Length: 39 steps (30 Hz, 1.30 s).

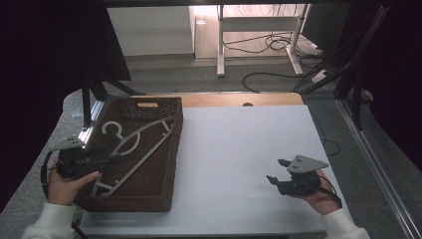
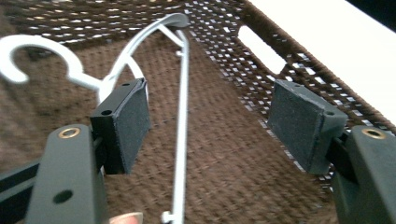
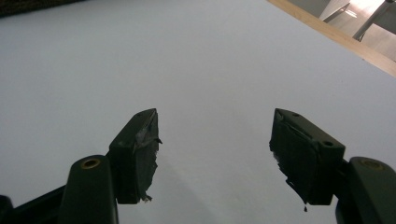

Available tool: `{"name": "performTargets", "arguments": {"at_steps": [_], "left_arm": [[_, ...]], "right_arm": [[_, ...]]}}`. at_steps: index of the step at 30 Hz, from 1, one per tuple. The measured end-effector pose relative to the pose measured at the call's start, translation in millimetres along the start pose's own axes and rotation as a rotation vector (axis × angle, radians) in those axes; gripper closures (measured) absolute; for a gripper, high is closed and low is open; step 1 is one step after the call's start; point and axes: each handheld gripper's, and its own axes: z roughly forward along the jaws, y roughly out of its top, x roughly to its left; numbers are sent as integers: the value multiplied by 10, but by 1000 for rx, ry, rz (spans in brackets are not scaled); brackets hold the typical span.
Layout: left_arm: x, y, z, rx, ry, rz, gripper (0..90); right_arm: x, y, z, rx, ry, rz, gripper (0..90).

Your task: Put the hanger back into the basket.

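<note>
So on my feed the white hanger (image 1: 133, 144) is lying flat inside the brown woven basket (image 1: 166, 164), which sits on the left part of the white table (image 1: 239, 159). Its hook end points toward the far wall of the basket, and its long bar runs diagonally across the floor.

My left gripper (image 1: 102, 162) is over the near left corner of the basket with its jaws spread wide. In the left gripper view the hanger's (image 2: 181, 126) thin bar runs right up between the two pads (image 2: 133, 123), but neither pad is pressing on it, so nothing is gripped. The basket wall (image 2: 261, 51) with its handle slot is off to the right there.

My right gripper (image 1: 279, 172) is well apart from all that, over bare table near the right edge. In the right gripper view its jaws stand wide open too, with nothing between them but white tabletop (image 3: 196, 70).
</note>
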Motion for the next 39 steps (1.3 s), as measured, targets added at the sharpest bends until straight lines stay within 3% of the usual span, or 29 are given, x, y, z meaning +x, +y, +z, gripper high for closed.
{"name": "performTargets", "arguments": {"at_steps": [7,14,17,22,39], "left_arm": [[-157,-45,95,24,-23,-12,283],[-388,-101,128,17,-43,6,282],[-511,-131,137,12,-73,36,281],[-677,-159,190,15,-87,59,278],[-727,-173,262,14,-84,54,271]], "right_arm": [[-26,18,-24,-26,0,56,296],[-41,19,-54,-37,-4,90,280],[-45,15,-66,-45,0,102,277],[-44,3,-75,-52,11,127,271],[-31,-15,-69,-37,17,172,228]]}}
